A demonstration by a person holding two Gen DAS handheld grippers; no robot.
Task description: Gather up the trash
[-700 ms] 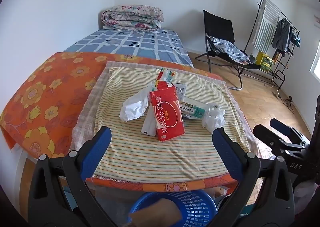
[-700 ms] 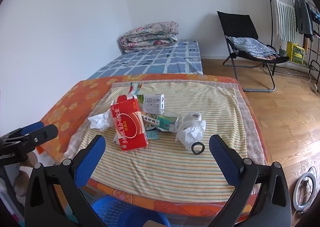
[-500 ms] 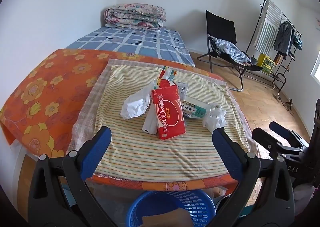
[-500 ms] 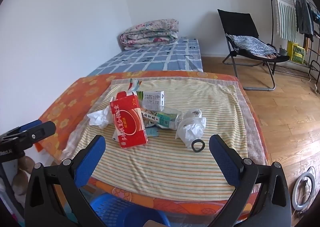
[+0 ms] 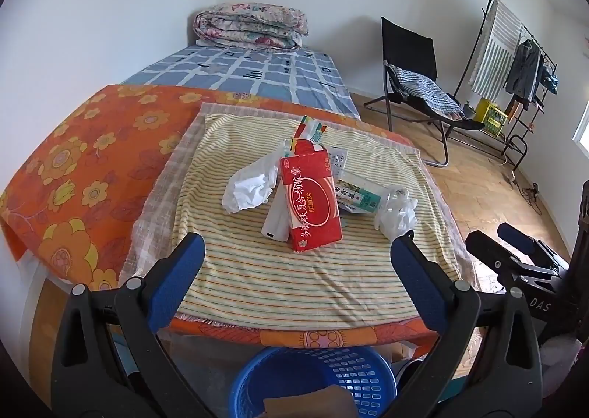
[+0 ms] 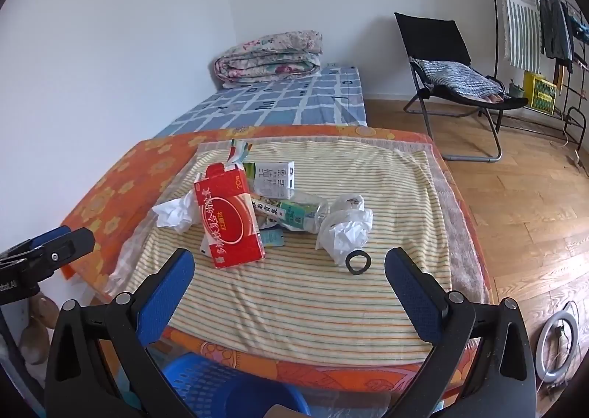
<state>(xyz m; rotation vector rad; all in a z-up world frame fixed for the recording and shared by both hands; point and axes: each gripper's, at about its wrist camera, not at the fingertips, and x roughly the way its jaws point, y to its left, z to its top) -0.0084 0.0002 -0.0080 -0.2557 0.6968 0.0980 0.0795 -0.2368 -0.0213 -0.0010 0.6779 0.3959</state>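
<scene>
The left gripper (image 5: pixel 294 274) hangs with its blue-padded jaws spread wide and nothing between them, over the near edge of a striped cloth (image 5: pixel 294 278); the right gripper (image 6: pixel 291 289) is spread the same way and also holds nothing. Below both, at 6 o'clock, sits a blue basket (image 5: pixel 313 374) with a brown piece inside. Ahead at 12 o'clock the trash lies heaped mid-cloth: a red box (image 5: pixel 311 204) printed with white Chinese characters and "20" at its top corner, propped on a white carton (image 5: pixel 276 223). A crumpled tissue (image 5: pixel 250 186) touches the box at 9 o'clock. At 3 o'clock lies a green-and-white box (image 6: pixel 283 212) with Chinese lettering, then a crumpled white bag (image 6: pixel 346 230). Behind stands a white box (image 6: pixel 274 179) marked "10". A black ring (image 6: pixel 358 262) lies just beside the bag. The cloth covers an orange flowered sheet (image 5: pixel 92 160).
</scene>
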